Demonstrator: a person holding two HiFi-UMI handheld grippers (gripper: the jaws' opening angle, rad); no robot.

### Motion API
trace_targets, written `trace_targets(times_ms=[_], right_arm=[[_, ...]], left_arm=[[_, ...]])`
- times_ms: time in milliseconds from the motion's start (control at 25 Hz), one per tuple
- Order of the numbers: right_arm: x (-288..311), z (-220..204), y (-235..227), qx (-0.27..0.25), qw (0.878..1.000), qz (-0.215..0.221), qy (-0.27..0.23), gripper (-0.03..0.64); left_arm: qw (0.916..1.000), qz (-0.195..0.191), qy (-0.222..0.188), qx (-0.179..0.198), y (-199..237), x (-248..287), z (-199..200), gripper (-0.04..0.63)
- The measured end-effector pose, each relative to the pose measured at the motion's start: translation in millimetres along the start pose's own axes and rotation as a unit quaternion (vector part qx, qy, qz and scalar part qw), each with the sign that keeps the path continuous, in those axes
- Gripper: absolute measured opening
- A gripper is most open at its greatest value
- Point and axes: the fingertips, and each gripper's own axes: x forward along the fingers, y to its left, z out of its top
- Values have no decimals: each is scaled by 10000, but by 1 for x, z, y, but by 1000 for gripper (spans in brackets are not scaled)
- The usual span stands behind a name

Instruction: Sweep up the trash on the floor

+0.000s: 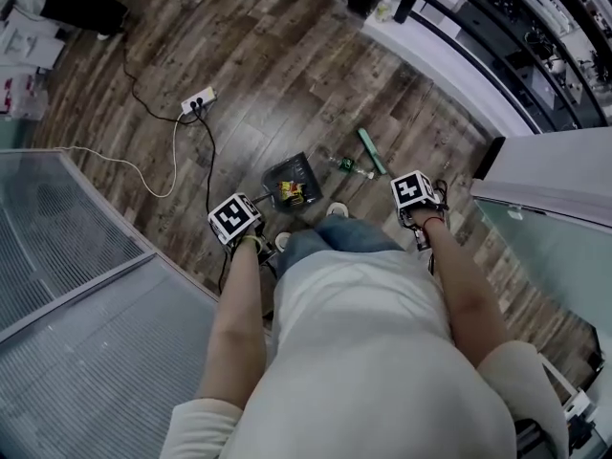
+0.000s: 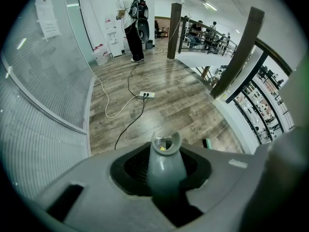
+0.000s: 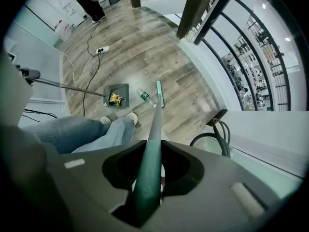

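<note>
A dark grey dustpan (image 1: 292, 184) lies on the wood floor with yellow and red wrappers (image 1: 291, 192) inside it. Its long grey handle (image 2: 163, 164) runs back between the jaws of my left gripper (image 1: 237, 221), which is shut on it. Just right of the pan a plastic bottle (image 1: 340, 162) lies on the floor, beside the green broom head (image 1: 371, 151). The green broom handle (image 3: 148, 170) passes through my right gripper (image 1: 417, 197), shut on it. The right gripper view shows the pan (image 3: 116, 96), bottle (image 3: 144, 95) and broom head (image 3: 159, 94) close together.
A white power strip (image 1: 199, 100) with black and white cables lies left of the pan. A glass partition (image 1: 76, 256) runs along the left, a black railing (image 1: 497, 55) along the upper right, a white unit (image 1: 564, 170) at right. A person with a backpack (image 2: 131, 21) stands far off.
</note>
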Motion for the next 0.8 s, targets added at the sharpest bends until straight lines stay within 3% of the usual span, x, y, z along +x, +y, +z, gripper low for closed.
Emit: trace_targets(times_ms=[800], right_arm=[[11, -1, 22, 12, 9998, 134, -114, 96]], left_arm=[[10000, -9, -7, -8, 1, 1, 4, 104]])
